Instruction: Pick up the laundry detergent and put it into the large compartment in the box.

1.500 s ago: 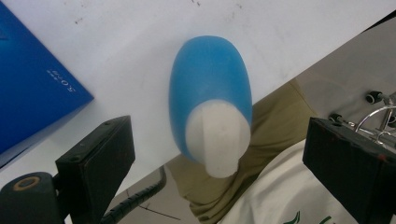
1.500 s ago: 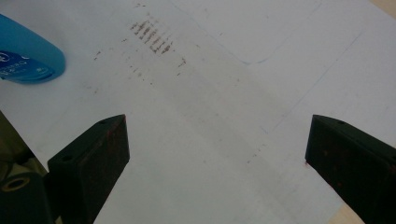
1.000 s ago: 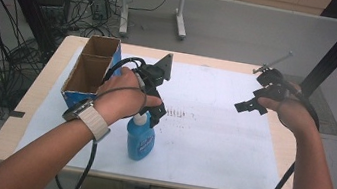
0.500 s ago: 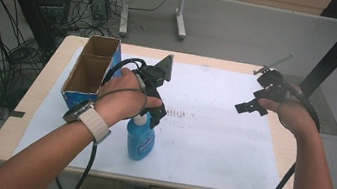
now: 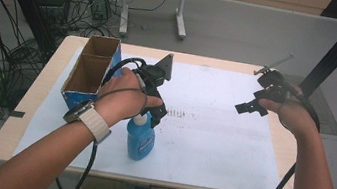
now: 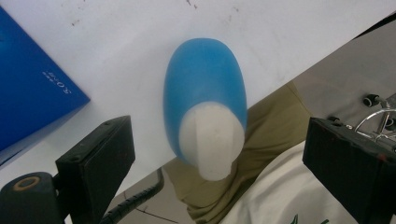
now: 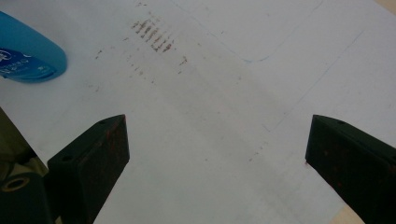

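Blue bottle [image 5: 140, 138] stands upright on desk [image 5: 43, 106] near front edge, left gripper [image 5: 157, 115] spread wide over its white cap: smooth rigid plastic, probably slippery and light; grasp neck below cap.

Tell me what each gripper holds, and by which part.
Nothing is held. The left gripper hangs open above the blue bottle, its jaws clear of the white cap. The right gripper is open over bare paper.

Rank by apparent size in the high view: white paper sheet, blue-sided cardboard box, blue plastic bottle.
1. White paper sheet
2. Blue-sided cardboard box
3. Blue plastic bottle, its top partly hidden by the left hand
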`<state>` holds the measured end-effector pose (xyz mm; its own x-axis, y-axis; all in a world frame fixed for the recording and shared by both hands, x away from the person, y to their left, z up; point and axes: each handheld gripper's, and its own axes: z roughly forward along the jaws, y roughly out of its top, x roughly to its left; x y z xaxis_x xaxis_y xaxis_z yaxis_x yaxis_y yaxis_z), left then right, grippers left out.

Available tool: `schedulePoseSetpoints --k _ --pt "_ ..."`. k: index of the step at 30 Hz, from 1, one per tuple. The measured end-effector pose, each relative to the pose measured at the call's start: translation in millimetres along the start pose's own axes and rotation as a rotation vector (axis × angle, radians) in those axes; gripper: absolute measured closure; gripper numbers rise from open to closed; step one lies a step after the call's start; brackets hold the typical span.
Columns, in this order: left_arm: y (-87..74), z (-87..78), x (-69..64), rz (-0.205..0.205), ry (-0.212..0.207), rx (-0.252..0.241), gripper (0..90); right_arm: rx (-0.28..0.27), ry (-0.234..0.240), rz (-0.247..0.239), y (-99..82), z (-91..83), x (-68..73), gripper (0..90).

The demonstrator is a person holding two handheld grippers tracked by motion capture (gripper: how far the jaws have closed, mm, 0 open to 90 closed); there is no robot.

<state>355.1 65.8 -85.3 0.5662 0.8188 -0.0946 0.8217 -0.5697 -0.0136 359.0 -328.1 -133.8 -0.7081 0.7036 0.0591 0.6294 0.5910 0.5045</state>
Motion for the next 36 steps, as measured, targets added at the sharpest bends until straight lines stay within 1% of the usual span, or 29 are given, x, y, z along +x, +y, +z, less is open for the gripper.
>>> schedulePoseSetpoints --k 10,22,26,31,36 --pt "1.1 0.6 -1.5 0.007 -0.001 0.001 9.5 0.0 -0.004 0.008 -4.1 -1.6 -0.3 6.1" --pt "-0.8 0.4 0.5 0.001 0.003 -0.005 9.6 0.004 -0.005 0.006 -1.5 -1.3 1.0 6.1" --pt "-1.0 0.6 1.0 -0.001 -0.005 -0.009 9.6 0.004 -0.006 0.005 -1.3 -1.7 1.4 6.0" --pt "0.3 0.7 0.4 0.008 -0.001 -0.002 9.6 0.003 -0.006 0.006 -1.5 -1.5 1.4 6.1" --pt "-0.6 1.0 0.3 0.003 -0.001 -0.006 9.6 0.005 -0.006 0.007 -1.1 -1.1 1.6 6.0"
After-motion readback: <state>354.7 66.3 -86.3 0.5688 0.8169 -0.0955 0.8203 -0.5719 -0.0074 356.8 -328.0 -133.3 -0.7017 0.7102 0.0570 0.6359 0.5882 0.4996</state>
